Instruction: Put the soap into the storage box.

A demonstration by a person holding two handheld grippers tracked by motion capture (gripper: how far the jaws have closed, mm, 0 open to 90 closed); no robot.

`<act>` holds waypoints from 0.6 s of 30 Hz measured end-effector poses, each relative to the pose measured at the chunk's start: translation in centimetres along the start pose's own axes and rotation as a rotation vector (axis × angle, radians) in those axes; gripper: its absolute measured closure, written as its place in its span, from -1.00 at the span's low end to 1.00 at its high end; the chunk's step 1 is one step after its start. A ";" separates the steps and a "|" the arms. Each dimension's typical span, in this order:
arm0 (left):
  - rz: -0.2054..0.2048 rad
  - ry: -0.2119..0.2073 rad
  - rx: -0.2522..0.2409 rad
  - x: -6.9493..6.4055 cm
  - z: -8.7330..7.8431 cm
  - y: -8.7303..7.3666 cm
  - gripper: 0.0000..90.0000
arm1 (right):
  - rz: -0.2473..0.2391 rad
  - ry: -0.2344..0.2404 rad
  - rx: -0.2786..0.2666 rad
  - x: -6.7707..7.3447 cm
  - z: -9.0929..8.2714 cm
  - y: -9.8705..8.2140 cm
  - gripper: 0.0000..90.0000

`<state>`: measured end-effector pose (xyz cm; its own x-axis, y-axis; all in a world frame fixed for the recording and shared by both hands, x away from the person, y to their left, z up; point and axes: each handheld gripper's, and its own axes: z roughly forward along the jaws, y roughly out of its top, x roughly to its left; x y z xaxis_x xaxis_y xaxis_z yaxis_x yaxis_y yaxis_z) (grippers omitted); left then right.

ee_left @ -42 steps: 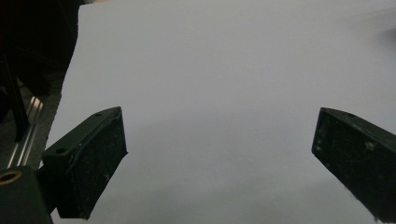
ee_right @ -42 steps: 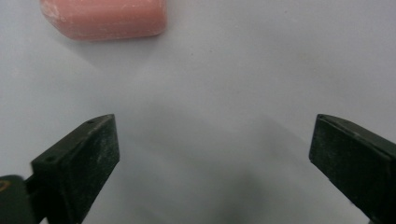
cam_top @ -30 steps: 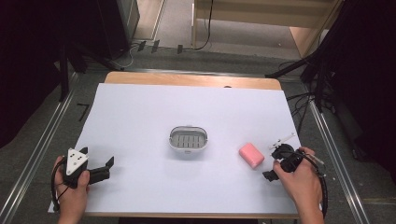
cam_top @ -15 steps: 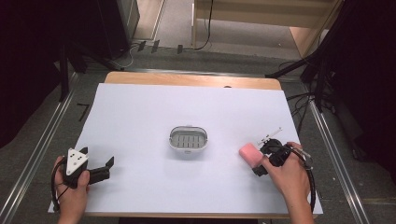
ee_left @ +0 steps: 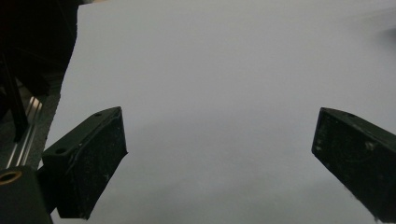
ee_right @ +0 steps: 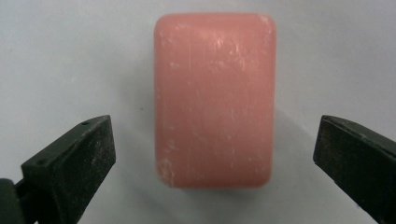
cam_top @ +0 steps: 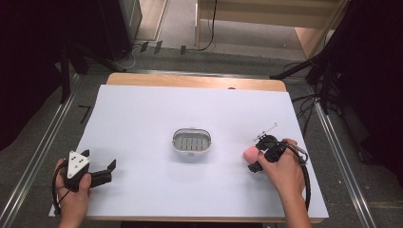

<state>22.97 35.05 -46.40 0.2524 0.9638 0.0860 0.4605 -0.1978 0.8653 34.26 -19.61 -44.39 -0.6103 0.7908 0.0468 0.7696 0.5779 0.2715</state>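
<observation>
Soap bar [ee_right: 215, 98], pink and rounded at the corners, lies flat on the white surface [cam_top: 190, 109] at its right side, well apart from the grey slotted dish [cam_top: 191, 141] at the centre. Right claw [cam_top: 254, 159] hangs directly over the bar with its jaws spread wide, one on each side of it and neither touching; it holds nothing. Left claw [cam_top: 108, 170] rests near the surface's front left corner in the person's left hand [cam_top: 73, 190], jaws likewise wide apart and holding nothing, with bare white surface between them.
</observation>
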 end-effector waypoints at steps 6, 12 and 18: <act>-0.001 -0.001 -0.001 0.0 0.0 0.0 -0.92 | 0.012 0.007 0.017 0.2 0.5 1.1 -0.99; -0.001 -0.002 0.000 0.0 0.0 0.0 -0.92 | 0.024 0.018 0.023 0.4 0.7 2.0 -0.83; -0.001 -0.003 -0.001 0.0 0.0 0.0 -0.92 | 0.033 0.011 0.040 0.2 0.9 2.2 -0.61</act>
<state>22.95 35.09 -46.38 0.2545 0.9634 0.0837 0.4601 -0.1968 0.8658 36.01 -17.96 -44.68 -0.5864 0.8073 0.0659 0.7960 0.5593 0.2315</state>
